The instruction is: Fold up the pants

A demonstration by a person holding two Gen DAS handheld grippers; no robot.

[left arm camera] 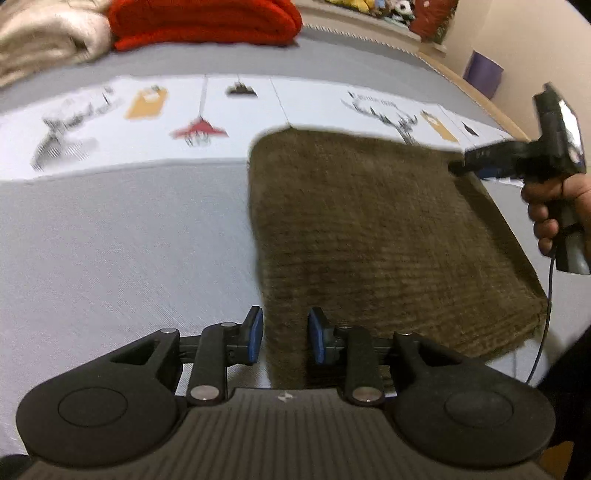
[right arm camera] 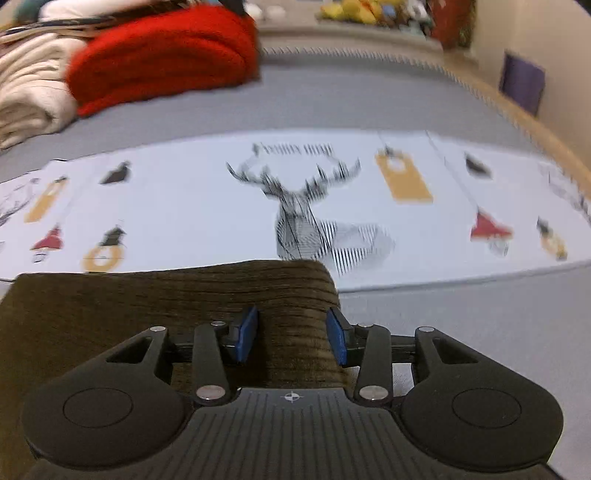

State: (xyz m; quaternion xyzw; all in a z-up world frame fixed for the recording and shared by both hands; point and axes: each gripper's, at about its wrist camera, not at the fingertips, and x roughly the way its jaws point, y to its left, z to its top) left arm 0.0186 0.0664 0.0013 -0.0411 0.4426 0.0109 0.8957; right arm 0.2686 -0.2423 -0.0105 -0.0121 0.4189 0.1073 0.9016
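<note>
The brown corduroy pants (left arm camera: 369, 229) lie folded into a flat rectangle on the grey bed; they also fill the lower left of the right wrist view (right arm camera: 147, 306). My left gripper (left arm camera: 285, 334) is open, its blue pads just over the pants' near left corner, holding nothing. My right gripper (right arm camera: 291, 338) is open above the pants' right corner, with cloth showing between the pads but not pinched. The right gripper also shows in the left wrist view (left arm camera: 458, 166), held in a hand at the pants' far right corner.
A white printed strip with deer and lamp drawings (right arm camera: 295, 206) crosses the grey bed (left arm camera: 122, 240) beyond the pants. A folded red blanket (left arm camera: 207, 22) and a cream one (right arm camera: 29, 92) sit at the back left. A wooden bed edge (right arm camera: 535, 125) runs along the right.
</note>
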